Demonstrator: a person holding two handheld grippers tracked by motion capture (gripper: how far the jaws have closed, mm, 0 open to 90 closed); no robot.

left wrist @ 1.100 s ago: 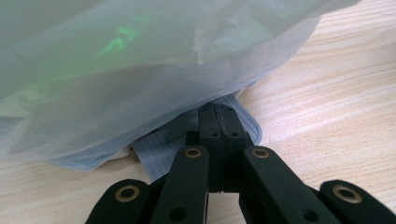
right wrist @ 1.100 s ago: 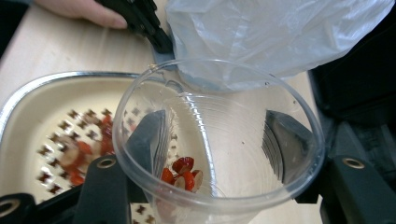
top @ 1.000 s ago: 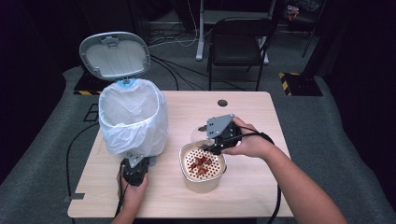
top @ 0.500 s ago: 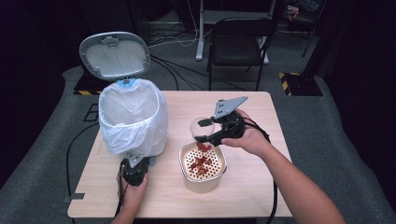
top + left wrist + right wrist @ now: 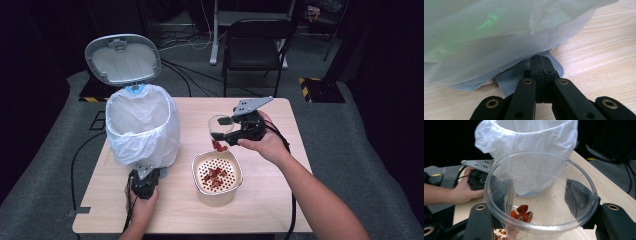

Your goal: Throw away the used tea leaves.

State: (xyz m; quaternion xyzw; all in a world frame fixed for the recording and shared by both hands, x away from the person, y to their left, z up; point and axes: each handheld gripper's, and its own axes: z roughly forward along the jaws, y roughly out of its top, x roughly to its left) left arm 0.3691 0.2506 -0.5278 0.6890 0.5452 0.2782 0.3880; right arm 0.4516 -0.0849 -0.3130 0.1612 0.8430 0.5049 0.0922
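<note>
A clear plastic cup (image 5: 218, 125) hangs above a white perforated strainer bowl (image 5: 200, 162) that holds red pieces (image 5: 215, 175). My right gripper (image 5: 225, 131) is shut on the cup, one jaw on each side of its wall. In the right gripper view the cup (image 5: 536, 177) has its mouth toward the camera, with a few red pieces (image 5: 522, 213) at its bottom. My left gripper (image 5: 145, 173) rests at the foot of the bin (image 5: 142, 127). Seen from the left gripper view, the left gripper (image 5: 541, 62) is shut, its tips on the grey ribbed pedal (image 5: 554, 63).
The bin wears a white bag (image 5: 499, 37) and its grey lid (image 5: 122, 59) stands open at the back left. The wooden table (image 5: 280, 200) has bare room on the right and front. A black chair (image 5: 255, 45) stands beyond the far edge.
My right gripper has risen a little and rolled, so its grey plate now shows edge-on and the cup sits more upright above the bowl. The left gripper has not moved.
</note>
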